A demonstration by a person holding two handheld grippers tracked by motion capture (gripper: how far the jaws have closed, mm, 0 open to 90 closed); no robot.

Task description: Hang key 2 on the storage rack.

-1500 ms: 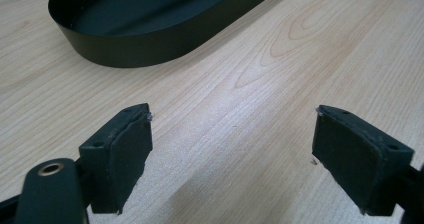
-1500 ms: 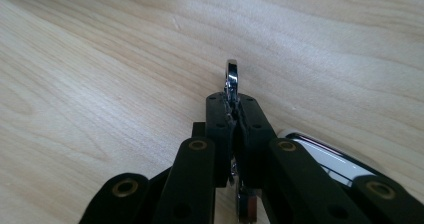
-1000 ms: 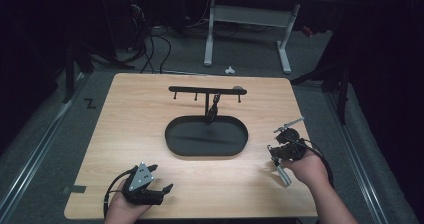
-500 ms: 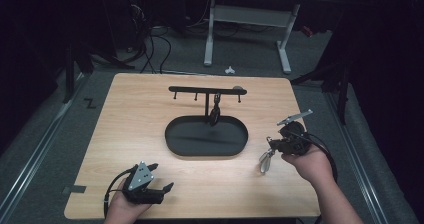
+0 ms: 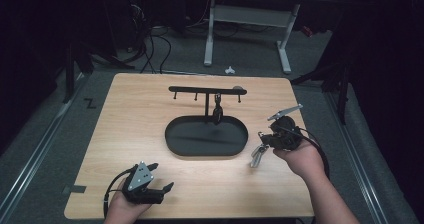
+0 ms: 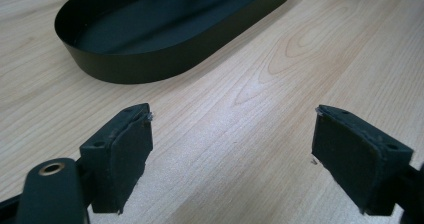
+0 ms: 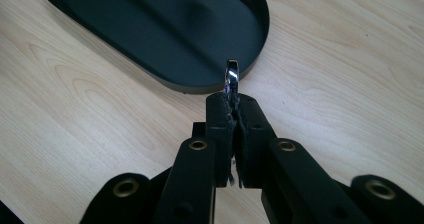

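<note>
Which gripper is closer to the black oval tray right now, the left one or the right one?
Right. The right gripper hangs just off the black oval tray's right end, shut on a small shiny metal piece. The left gripper rests open near the table's front edge, farther from the tray.

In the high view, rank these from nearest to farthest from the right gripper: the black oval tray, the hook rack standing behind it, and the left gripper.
From the right gripper:
1. Black oval tray, just to its left.
2. Hook rack, farther back, behind the tray.
3. Left gripper, across the table at the near left edge.
</note>
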